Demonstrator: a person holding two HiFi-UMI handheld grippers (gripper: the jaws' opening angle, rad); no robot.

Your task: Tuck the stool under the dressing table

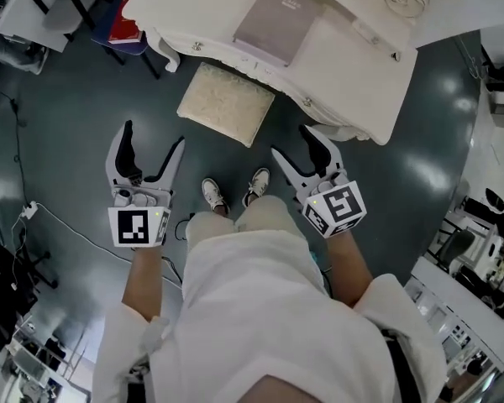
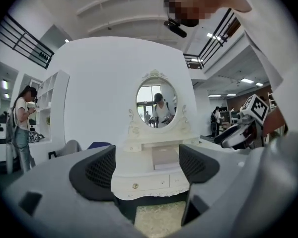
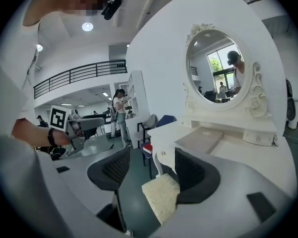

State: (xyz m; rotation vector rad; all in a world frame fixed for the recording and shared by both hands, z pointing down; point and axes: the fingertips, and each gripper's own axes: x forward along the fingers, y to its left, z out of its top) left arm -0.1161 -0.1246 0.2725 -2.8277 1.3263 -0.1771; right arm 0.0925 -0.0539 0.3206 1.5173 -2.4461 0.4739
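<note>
"So, starting at the jaws: is either one holding anything?"

"No. The left gripper (image 1: 154,139) stands wide apart with only air between its pads, and the right gripper (image 1: 291,141) is spread and empty as well. Both point toward the furniture, one on each side of the person's shoes (image 1: 235,191)."

"And the stool?"

"The stool (image 1: 227,103) sits on the floor just ahead, between the lines of the two grippers. Its cream, textured seat has its far edge at the front of the dressing table (image 1: 353,65), and most of the seat sticks out. Whether that edge is already under the top, I can't tell."

"Which step is this, then?"

"I'd call it the approach, with nothing touched and the tuck not yet begun. Next, I judge, the grippers need to come down to the near edge or sides of the seat, then push it straight in under the table, keeping it square so the legs clear."

"Any writing?"

"Only the black-and-white square markers (image 1: 139,226) on the gripper cubes. The flat grey item (image 1: 277,13) on the tabletop carries a faint mark, too small to read."
</note>
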